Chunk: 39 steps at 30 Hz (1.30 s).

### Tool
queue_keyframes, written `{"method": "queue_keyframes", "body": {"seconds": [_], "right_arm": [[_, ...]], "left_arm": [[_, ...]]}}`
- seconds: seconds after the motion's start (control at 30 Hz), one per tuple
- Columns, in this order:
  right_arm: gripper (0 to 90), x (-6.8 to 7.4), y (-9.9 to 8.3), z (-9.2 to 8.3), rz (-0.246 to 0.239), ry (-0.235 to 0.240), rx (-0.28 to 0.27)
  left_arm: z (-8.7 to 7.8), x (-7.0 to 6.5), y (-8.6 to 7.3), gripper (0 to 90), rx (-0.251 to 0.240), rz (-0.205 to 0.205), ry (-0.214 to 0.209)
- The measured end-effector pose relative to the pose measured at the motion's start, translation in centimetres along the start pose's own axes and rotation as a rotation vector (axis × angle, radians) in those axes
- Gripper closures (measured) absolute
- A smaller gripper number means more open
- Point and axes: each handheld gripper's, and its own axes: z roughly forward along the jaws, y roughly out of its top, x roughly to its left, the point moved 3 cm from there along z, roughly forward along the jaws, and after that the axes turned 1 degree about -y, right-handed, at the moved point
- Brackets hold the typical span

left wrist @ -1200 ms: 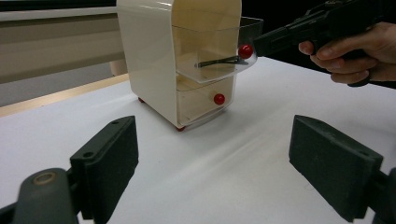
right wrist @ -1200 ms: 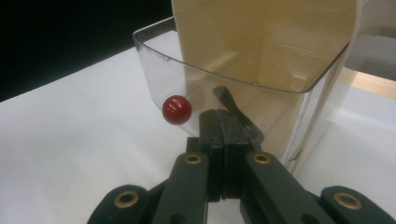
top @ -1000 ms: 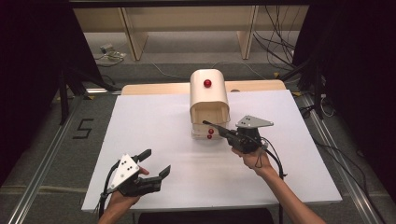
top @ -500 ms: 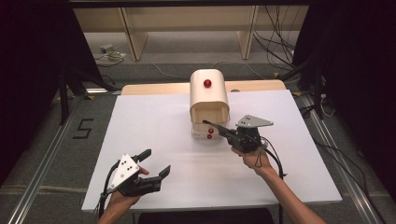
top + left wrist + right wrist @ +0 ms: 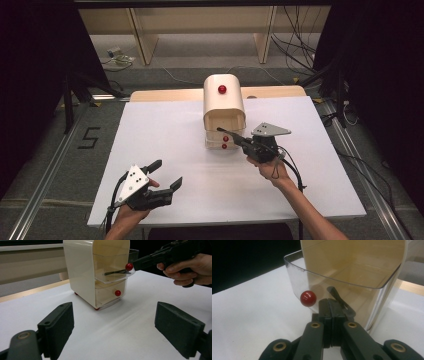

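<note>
A cream drawer cabinet (image 5: 223, 102) (image 5: 80, 270) stands at the middle back of the white table. Its clear upper drawer (image 5: 112, 267) (image 5: 347, 272) is pulled partway out, and a thin dark object (image 5: 113, 272) lies inside it. My right gripper (image 5: 222, 131) (image 5: 331, 301) (image 5: 140, 261) is shut, its tips against the drawer front beside the red knob (image 5: 308, 298) (image 5: 129, 266), with nothing between the jaws. The lower drawer with its red knob (image 5: 117, 293) is pushed in. Near the front left edge, my left gripper (image 5: 166, 173) (image 5: 113, 322) is open and holds nothing.
A third red knob (image 5: 221, 89) sits on the cabinet's rounded top. The white table top (image 5: 165, 130) ends in a wooden strip (image 5: 165, 94) at the back. Wooden shelf legs (image 5: 140, 40) and cables (image 5: 295, 45) are on the floor beyond.
</note>
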Motion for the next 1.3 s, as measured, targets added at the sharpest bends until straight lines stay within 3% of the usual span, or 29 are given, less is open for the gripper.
{"method": "queue_keyframes", "body": {"seconds": [1.3], "right_arm": [[90.0, -0.4, -0.03, 0.53, 0.0, -0.017, 0.0]], "left_arm": [[0.0, 0.0, -0.01, 15.6, 0.002, 0.002, 0.001]]}}
